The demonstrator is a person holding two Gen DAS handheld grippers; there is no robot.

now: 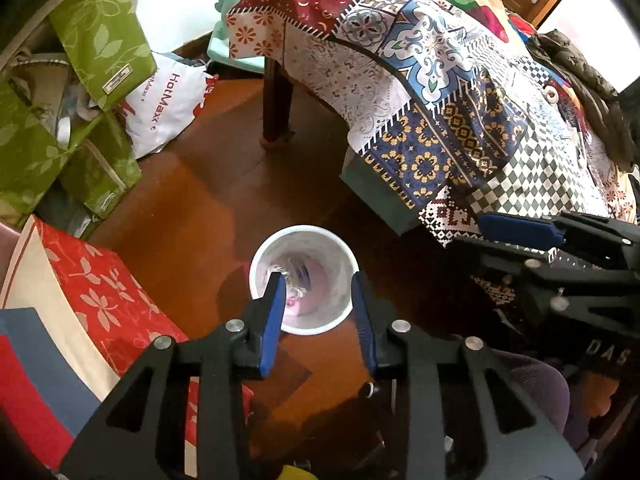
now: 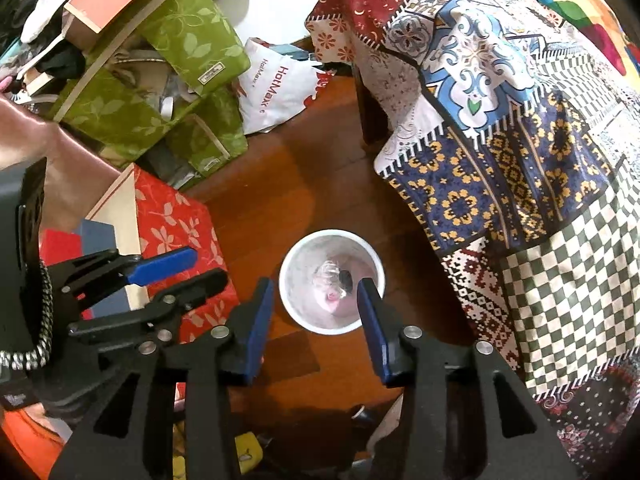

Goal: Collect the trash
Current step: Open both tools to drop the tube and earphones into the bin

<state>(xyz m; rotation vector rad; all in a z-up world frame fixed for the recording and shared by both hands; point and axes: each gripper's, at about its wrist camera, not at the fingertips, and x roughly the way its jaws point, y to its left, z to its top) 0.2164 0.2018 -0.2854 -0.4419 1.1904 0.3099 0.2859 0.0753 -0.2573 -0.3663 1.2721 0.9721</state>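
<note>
A white round trash bin (image 1: 316, 248) stands on the brown wooden floor, with crumpled clear plastic and pink scraps inside; it also shows in the right wrist view (image 2: 304, 264). My left gripper (image 1: 318, 280) hangs above the bin, open and empty, its blue pads (image 1: 274, 316) over the bin's mouth. My right gripper (image 2: 318, 292) is also above the bin, open and empty. Each gripper shows in the other's view: the right gripper (image 1: 516, 226) at the right edge, the left gripper (image 2: 188, 266) at the left.
A table under a patchwork cloth (image 1: 440, 80) stands right of the bin. Green fabric boxes (image 1: 80, 60), a white HotMax bag (image 1: 168, 104) and a red flowered box (image 1: 92, 292) crowd the left. A teal box (image 1: 380, 196) lies under the table edge.
</note>
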